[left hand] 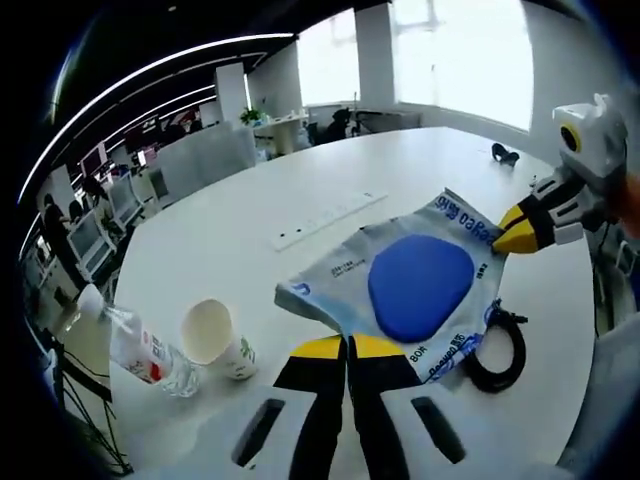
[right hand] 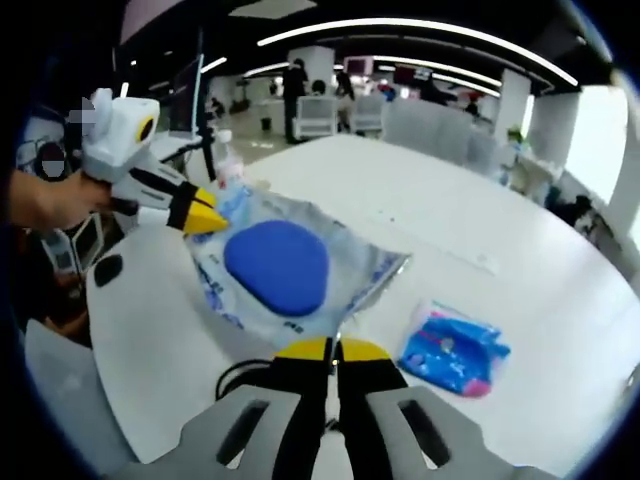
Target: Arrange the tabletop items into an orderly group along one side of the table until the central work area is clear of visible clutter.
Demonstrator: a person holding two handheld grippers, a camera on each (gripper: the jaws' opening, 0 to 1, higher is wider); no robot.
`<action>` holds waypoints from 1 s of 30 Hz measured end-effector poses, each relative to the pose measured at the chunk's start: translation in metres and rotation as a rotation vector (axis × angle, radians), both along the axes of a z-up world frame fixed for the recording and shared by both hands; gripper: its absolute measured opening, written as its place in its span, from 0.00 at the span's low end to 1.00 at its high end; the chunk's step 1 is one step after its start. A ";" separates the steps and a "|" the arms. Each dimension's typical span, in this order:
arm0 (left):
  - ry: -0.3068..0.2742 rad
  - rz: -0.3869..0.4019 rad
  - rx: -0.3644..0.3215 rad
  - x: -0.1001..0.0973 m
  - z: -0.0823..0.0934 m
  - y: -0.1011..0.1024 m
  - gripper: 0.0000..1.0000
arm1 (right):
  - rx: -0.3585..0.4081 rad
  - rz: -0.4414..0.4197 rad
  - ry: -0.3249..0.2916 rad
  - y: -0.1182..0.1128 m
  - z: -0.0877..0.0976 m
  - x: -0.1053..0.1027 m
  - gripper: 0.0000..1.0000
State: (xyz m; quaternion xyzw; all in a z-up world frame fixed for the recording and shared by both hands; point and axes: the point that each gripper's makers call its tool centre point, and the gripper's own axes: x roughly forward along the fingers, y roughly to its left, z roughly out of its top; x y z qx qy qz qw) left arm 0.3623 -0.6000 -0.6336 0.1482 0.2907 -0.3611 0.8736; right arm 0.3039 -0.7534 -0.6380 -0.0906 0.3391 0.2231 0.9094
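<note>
A silvery plastic bag [left hand: 330, 285] [right hand: 365, 270] with blue print holds a blue oval pad [left hand: 420, 285] [right hand: 277, 265] and is stretched between both grippers over the white table [left hand: 250, 180] [right hand: 400, 190]. My left gripper [left hand: 346, 346] [right hand: 207, 220] is shut on one edge of the bag. My right gripper [right hand: 335, 349] [left hand: 515, 231] is shut on the opposite corner. A hand holds the left gripper in the right gripper view.
A paper cup [left hand: 215, 338] and a clear water bottle [left hand: 140, 350] lie on their sides near the table edge. A black cable loop [left hand: 500, 345] [right hand: 235, 378] sits under the bag. A blue and pink packet [right hand: 455, 350] and a white power strip [left hand: 330, 218] also lie on the table.
</note>
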 end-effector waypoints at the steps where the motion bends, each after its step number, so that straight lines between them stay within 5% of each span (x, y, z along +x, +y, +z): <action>1: -0.001 0.000 0.004 0.001 -0.001 0.000 0.00 | 0.005 -0.001 0.000 0.000 -0.001 0.001 0.00; 30: -0.001 0.054 0.019 0.035 -0.023 -0.002 0.00 | 0.041 0.009 0.029 -0.002 -0.028 0.037 0.00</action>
